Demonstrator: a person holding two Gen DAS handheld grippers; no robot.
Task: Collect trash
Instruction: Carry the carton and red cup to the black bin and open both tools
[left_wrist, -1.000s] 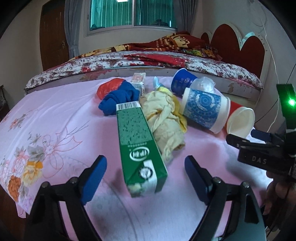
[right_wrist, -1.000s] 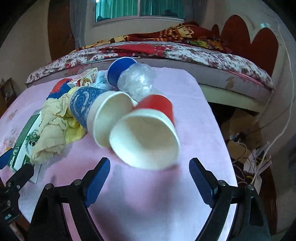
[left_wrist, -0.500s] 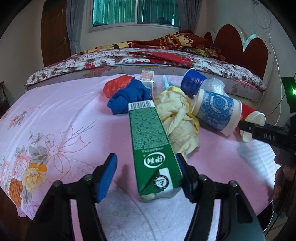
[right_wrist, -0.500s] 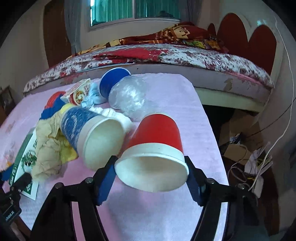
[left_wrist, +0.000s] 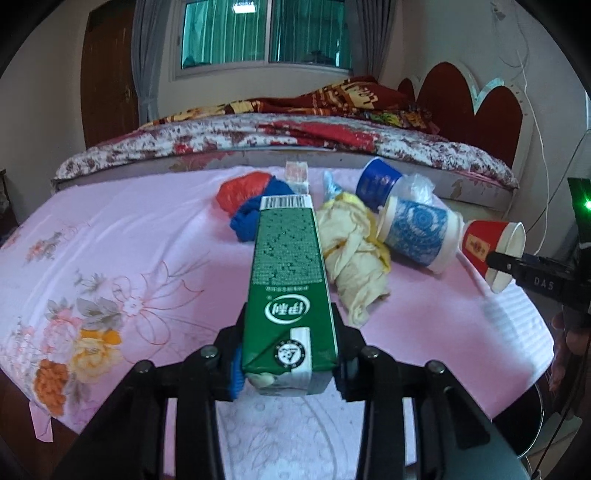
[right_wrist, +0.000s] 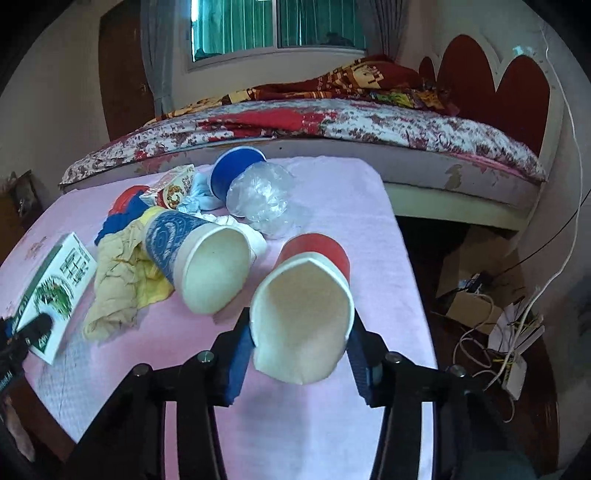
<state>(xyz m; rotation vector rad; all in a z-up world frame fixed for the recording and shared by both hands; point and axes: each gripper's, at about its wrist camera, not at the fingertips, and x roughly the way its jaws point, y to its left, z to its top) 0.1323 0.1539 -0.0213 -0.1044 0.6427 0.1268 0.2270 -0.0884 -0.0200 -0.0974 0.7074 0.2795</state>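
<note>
Left wrist view: the left gripper (left_wrist: 290, 363) is nearest, its jaws just having been closing, and now clenched on the near end of the green milk carton (left_wrist: 287, 280), blue pads pressed to both of its sides. The carton points away over the pink floral tablecloth (left_wrist: 110, 266). Just right of it lies a crumpled yellow rag (left_wrist: 354, 254); behind its far end sit a blue cloth (left_wrist: 245, 219) and a red bag (left_wrist: 242, 190), touching each other. Farther right a white cup with blue pattern (left_wrist: 419, 230) lies on its side, and behind it a dark blue cup (left_wrist: 376, 181) against a clear plastic bag (left_wrist: 419, 184). At the right edge the right gripper's finger crosses the rim of the red paper cup (left_wrist: 487, 245). A bed with a flowered cover (left_wrist: 295, 136) stands beyond the table.

Right wrist view: the right gripper (right_wrist: 301, 349), jaws likewise just having been closing, grasps the red paper cup (right_wrist: 306, 314) at its mouth, the rim squeezed out of round between the pads. Just left the patterned cup (right_wrist: 199, 258) lies with its mouth toward the camera, the rag (right_wrist: 118, 280) beside it. The carton (right_wrist: 55, 291) is at the left edge, in the left gripper. Farther off are the clear bag (right_wrist: 260, 197), the blue cup (right_wrist: 231, 171) and a small snack packet (right_wrist: 173, 188).
</note>
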